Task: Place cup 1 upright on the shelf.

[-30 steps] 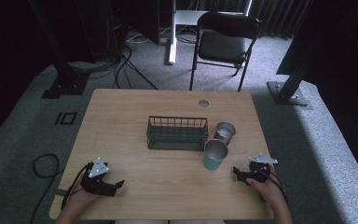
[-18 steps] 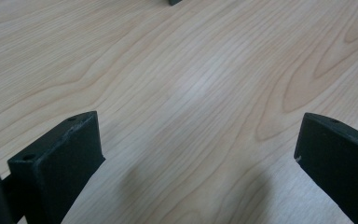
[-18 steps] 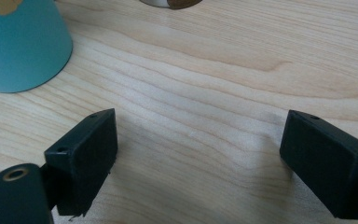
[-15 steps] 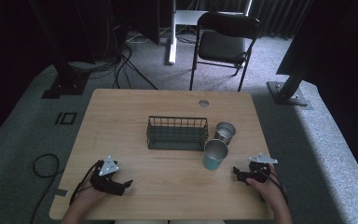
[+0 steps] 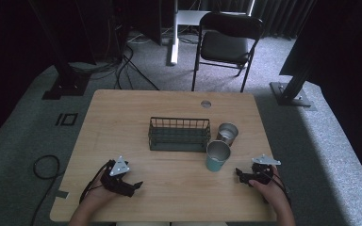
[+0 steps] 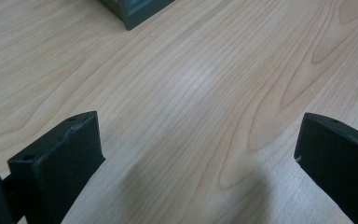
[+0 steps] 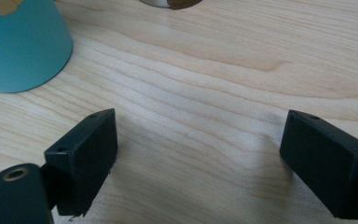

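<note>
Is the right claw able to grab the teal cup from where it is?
Probably yes. The right claw is open, its jaws spread wide, and the teal metal cup stands just ahead of it, with bare wooden table between. The silver metal cup sits behind, out of the way.

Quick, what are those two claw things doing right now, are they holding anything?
Left gripper: open, jaws wide apart over bare table, holding nothing.
Right gripper: open, holding nothing, near the teal cup but not touching it.
</note>
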Action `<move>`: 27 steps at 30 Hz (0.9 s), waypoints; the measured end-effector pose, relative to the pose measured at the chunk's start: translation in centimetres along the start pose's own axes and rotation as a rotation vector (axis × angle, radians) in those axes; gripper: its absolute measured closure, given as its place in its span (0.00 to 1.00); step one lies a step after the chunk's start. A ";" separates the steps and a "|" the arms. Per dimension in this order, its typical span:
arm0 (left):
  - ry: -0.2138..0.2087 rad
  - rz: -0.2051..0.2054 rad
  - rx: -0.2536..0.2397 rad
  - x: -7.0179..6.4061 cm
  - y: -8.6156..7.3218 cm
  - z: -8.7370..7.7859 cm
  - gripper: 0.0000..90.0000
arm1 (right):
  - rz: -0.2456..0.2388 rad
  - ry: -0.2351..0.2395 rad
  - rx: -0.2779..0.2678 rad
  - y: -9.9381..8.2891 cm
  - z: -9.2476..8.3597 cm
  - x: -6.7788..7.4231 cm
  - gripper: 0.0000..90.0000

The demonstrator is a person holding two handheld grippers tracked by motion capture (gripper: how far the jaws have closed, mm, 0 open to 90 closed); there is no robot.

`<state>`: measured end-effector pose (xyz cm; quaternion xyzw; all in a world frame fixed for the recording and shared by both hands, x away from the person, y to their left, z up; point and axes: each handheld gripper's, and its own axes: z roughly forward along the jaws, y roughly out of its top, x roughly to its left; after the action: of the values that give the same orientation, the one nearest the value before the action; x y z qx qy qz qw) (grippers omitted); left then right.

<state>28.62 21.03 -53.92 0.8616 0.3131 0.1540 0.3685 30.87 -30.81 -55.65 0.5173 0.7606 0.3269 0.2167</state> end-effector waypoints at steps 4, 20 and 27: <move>-0.012 0.009 0.008 -0.2 0.3 0.3 0.02 | 0.000 0.000 0.000 0.0 0.0 0.0 0.12; -0.053 0.036 0.005 -0.9 1.8 1.9 0.02 | 0.000 0.000 0.000 0.0 0.0 0.0 0.12; -0.074 0.058 0.005 -1.4 2.9 2.6 0.02 | 0.000 0.000 -0.001 0.0 0.0 0.0 0.12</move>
<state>30.04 17.16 -53.63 0.8765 0.2745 0.1317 0.3730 30.87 -30.81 -55.65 0.5173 0.7605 0.3271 0.2168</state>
